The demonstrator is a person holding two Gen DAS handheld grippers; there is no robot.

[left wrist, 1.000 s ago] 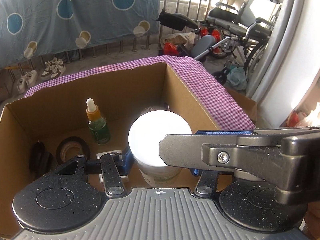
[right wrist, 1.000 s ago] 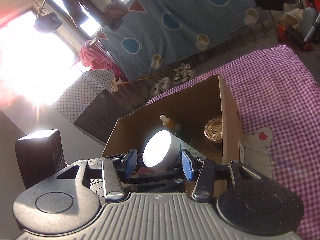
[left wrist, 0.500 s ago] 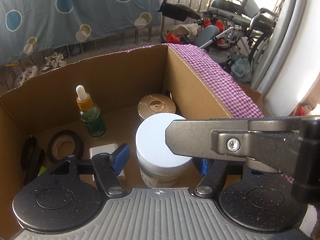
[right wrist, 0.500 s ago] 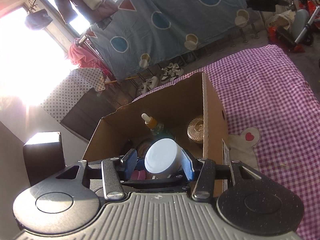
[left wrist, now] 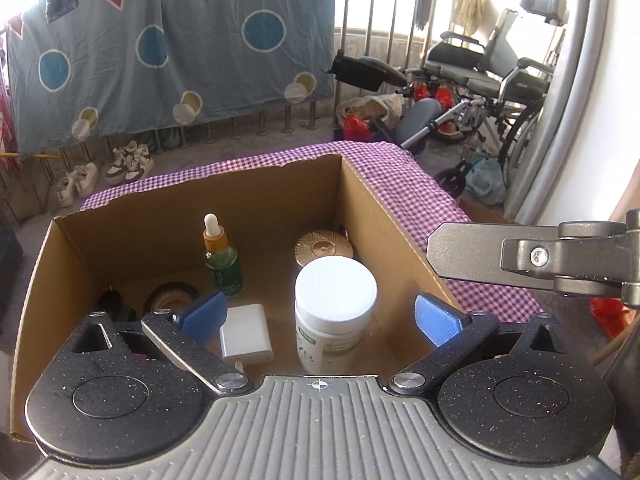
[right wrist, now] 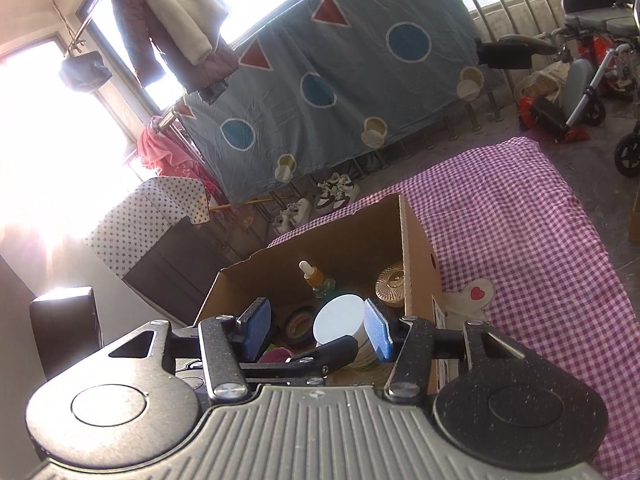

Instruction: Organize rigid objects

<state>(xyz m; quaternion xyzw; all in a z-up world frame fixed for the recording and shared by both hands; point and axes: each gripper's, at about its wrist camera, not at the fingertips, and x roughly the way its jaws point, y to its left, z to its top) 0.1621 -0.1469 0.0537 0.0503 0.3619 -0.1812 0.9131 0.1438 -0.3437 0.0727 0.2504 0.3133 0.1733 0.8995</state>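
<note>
Green print on the white-lidded jar (left wrist: 335,312) is too blurred to read.

Green printing is showing on the label of the white-lidded jar (left wrist: 335,312) standing in the cardboard box (left wrist: 384,216), but it is too small and warped to read; only blurry green strokes near the label's left edge. The green dropper bottle (left wrist: 221,264), standing behind and left of the jar, is carrying a label with pale lettering, also unreadable. On the box's outer right wall in the right wrist view, a white sticker (right wrist: 439,314) is showing dark marks, nothing legible. Just right of the box, a cloth patch (right wrist: 472,296) is bearing a red heart sign, no words.
</note>
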